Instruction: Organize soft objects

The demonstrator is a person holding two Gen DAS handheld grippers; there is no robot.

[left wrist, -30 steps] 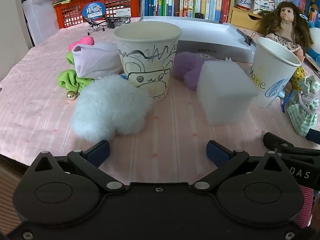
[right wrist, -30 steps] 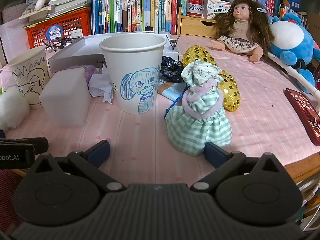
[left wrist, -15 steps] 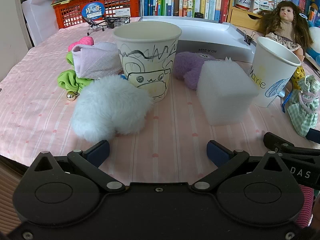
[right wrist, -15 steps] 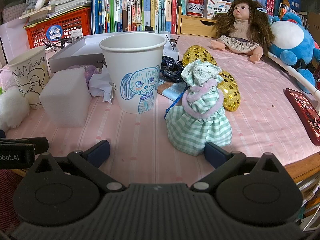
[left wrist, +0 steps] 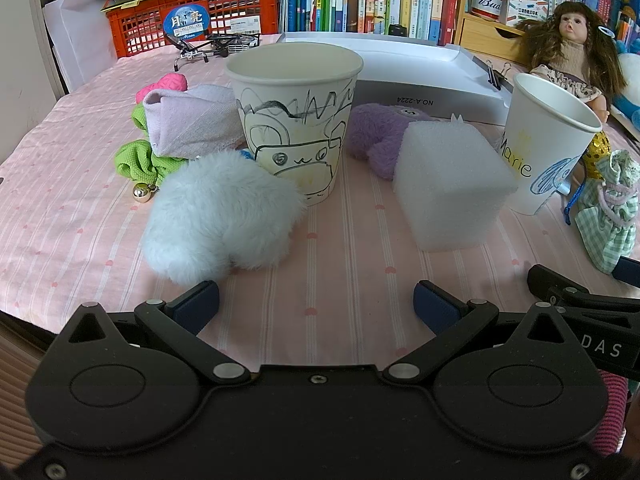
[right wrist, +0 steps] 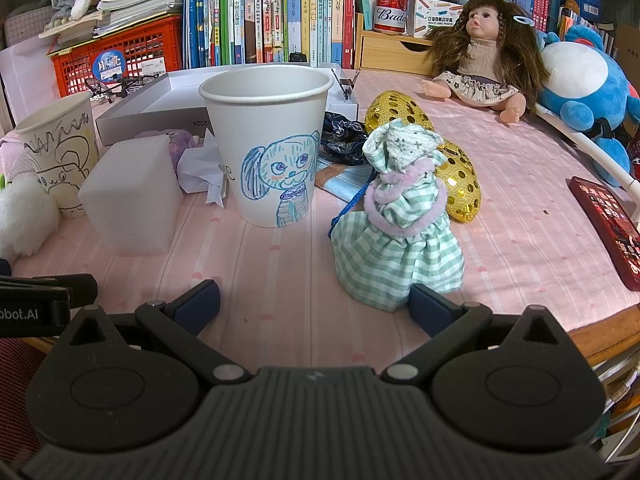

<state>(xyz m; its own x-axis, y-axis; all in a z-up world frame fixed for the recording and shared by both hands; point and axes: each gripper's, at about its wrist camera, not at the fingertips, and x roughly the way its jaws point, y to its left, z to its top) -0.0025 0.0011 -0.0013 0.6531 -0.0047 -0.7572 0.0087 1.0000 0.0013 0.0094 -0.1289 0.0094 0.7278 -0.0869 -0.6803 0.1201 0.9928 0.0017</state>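
while both grippers are hovering low over the near edge of the pink-clothed table [left wrist: 60, 184], nothing is being held yet: the left gripper [left wrist: 316, 306] is spreading its fingers wide with only cloth between them, and the right gripper [right wrist: 314, 302] is gaping just as wide and is equally empty. the fluffy ball [left wrist: 224, 216] is lying just ahead of the left gripper's left finger, touching the near side of the bear cup [left wrist: 296, 120], so it is sitting left of that gripper's centre line. the sponge [left wrist: 452, 184] is lying ahead and to the right, between the bear cup and the dog cup [right wrist: 266, 144]. the checked pouch [right wrist: 396, 236] is standing upright just in front of the right gripper's right finger, right of centre. judging by this, the left hand is nearer the ball and the right is nearer the pouch; either grab is likely needing a small sideways shift first.
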